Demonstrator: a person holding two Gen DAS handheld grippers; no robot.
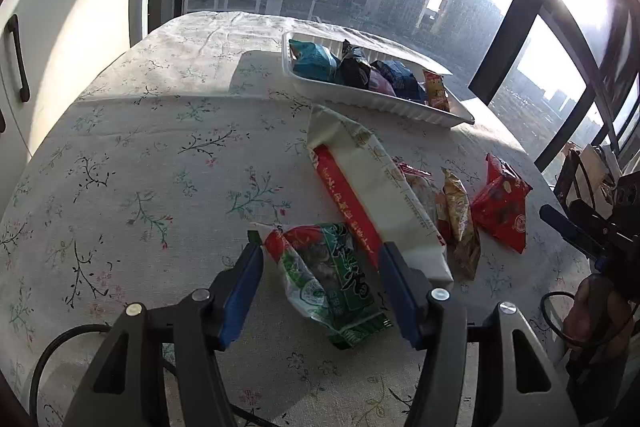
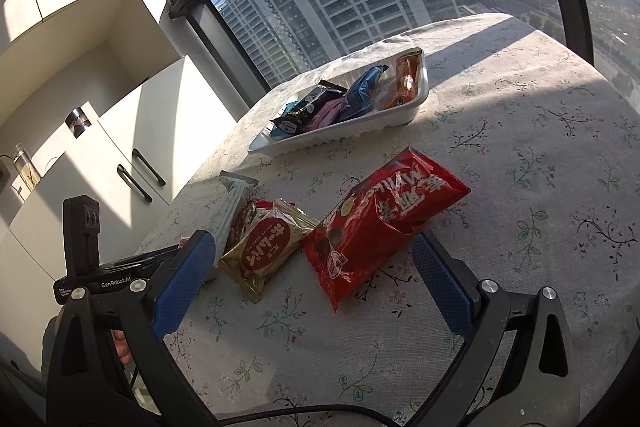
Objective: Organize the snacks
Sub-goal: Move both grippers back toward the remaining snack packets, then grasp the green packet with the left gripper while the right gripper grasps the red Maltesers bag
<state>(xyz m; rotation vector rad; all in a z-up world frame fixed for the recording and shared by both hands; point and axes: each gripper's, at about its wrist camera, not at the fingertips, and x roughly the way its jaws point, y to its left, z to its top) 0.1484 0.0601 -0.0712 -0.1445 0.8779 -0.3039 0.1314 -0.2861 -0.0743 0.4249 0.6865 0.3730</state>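
Hidden behind the long white packet: most of a small red-and-clear snack pack. Buried under neighbours in the white tray: a pink packet. Too small to read: print on the tray's snacks. Cut off by the right edge beside that long packet: right gripper.

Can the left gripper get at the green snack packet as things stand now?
Probably yes. The left gripper is open with the green snack packet already between its fingers; nothing lies on top. The long white packet only lies beside it.
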